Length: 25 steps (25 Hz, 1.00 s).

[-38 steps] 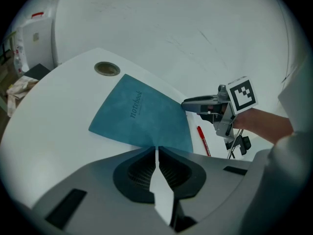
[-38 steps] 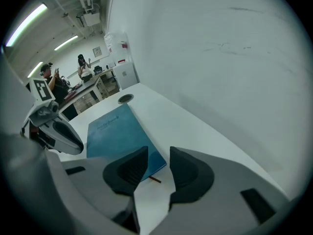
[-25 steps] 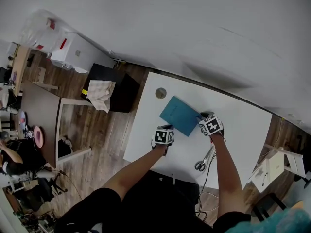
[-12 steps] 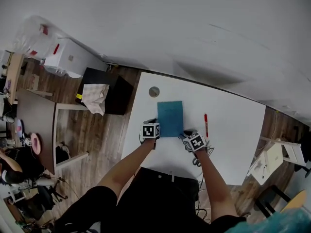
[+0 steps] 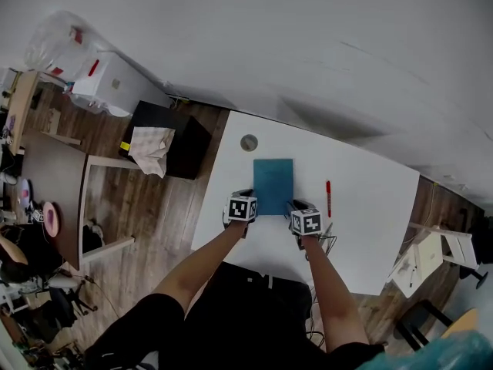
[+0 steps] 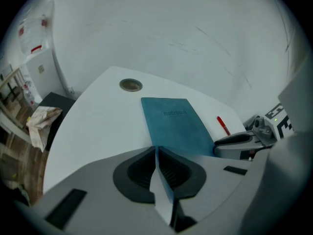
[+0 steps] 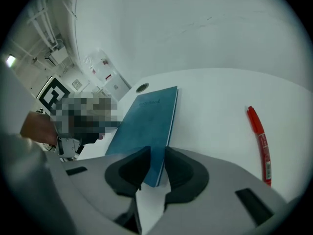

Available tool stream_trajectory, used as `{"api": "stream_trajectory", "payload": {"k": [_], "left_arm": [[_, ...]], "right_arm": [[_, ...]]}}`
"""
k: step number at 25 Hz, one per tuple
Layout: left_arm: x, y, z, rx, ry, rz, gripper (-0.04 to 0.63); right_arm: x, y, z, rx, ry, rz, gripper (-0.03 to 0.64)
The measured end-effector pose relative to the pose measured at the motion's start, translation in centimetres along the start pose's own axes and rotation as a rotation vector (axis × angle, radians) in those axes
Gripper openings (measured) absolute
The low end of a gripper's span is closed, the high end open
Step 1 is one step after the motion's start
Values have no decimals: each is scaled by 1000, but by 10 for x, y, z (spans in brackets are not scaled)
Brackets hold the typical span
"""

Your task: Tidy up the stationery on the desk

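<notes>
A plain white wall [image 5: 308, 37] rises behind the white table [image 5: 370, 214], which has a round cable hole [image 5: 249, 142] near its far left corner. Dark wooden floor [image 5: 162, 206] spreads to the left. There a black cabinet [image 5: 185, 141] topped with a crumpled cloth [image 5: 149, 149] stands just beside the table, near a brown tabletop [image 5: 46, 168] and a white box [image 5: 108, 87].
</notes>
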<state>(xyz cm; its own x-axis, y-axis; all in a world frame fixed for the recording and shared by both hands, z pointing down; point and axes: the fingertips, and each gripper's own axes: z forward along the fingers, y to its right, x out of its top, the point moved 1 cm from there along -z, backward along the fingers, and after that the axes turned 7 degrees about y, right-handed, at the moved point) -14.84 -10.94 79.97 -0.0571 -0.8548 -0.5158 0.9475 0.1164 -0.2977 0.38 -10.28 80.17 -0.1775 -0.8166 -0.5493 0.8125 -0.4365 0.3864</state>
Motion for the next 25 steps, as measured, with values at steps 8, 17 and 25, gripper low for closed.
{"api": "stream_trajectory", "payload": {"k": [8, 17, 25], "left_arm": [[-12, -11, -1, -23, -10, 89, 29], [-16, -34, -16, -63, -23, 43, 29], [-18, -34, -22, -134, -1, 63, 29]], "right_arm": [[-16, -30, 8, -46, 7, 94, 103], [-24, -44, 8, -101, 40, 160, 103], [-25, -43, -2, -132, 74, 142, 103]]}}
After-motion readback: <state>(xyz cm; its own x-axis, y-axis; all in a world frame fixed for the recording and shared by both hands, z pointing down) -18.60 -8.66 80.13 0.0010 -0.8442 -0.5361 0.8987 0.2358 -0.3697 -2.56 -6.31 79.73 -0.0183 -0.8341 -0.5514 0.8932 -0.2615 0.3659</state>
